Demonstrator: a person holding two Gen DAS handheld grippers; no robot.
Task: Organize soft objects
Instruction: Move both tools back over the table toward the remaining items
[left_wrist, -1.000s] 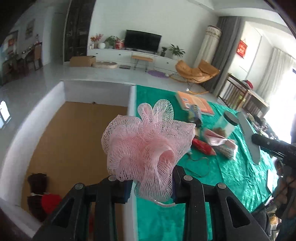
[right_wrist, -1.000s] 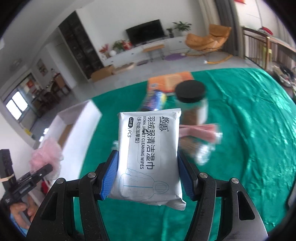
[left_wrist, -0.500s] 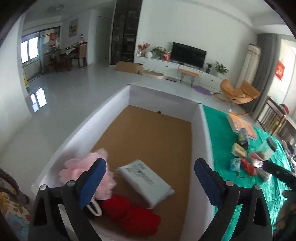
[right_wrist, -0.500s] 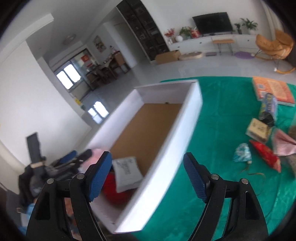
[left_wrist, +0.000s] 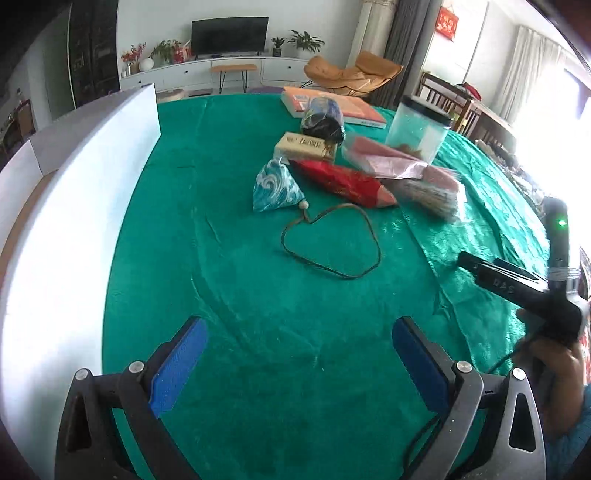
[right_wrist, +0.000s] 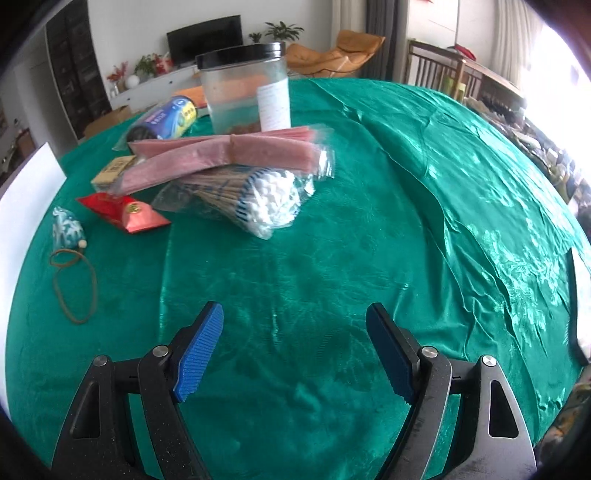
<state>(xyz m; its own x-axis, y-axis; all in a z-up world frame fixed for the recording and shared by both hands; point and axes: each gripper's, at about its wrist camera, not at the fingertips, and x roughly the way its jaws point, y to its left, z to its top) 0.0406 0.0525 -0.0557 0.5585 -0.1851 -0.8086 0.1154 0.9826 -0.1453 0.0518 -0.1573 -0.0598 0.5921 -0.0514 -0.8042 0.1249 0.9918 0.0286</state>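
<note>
My left gripper (left_wrist: 299, 354) is open and empty above the green tablecloth (left_wrist: 258, 295). Ahead of it lie a blue patterned pouch (left_wrist: 275, 188) with a brown cord loop (left_wrist: 332, 240), a red packet (left_wrist: 343, 181) and a pink packet (left_wrist: 384, 158). My right gripper (right_wrist: 295, 343) is open and empty over the cloth (right_wrist: 369, 221). Ahead of it lie a bag of cotton swabs (right_wrist: 255, 195), the pink packet (right_wrist: 229, 155), the red packet (right_wrist: 125, 214) and the blue pouch (right_wrist: 68, 230). The white box wall (left_wrist: 74, 221) stands at the left.
A clear jar with a black lid (right_wrist: 247, 92), a blue roll (right_wrist: 166, 118), a small tan box (left_wrist: 304, 146) and an orange book (left_wrist: 332, 103) sit behind the pile. The other hand-held gripper (left_wrist: 517, 284) shows at the right of the left wrist view.
Both grippers let go of the pink mesh puff and the wipes pack into the box, then swung from the box back over the green cloth, open and empty.
</note>
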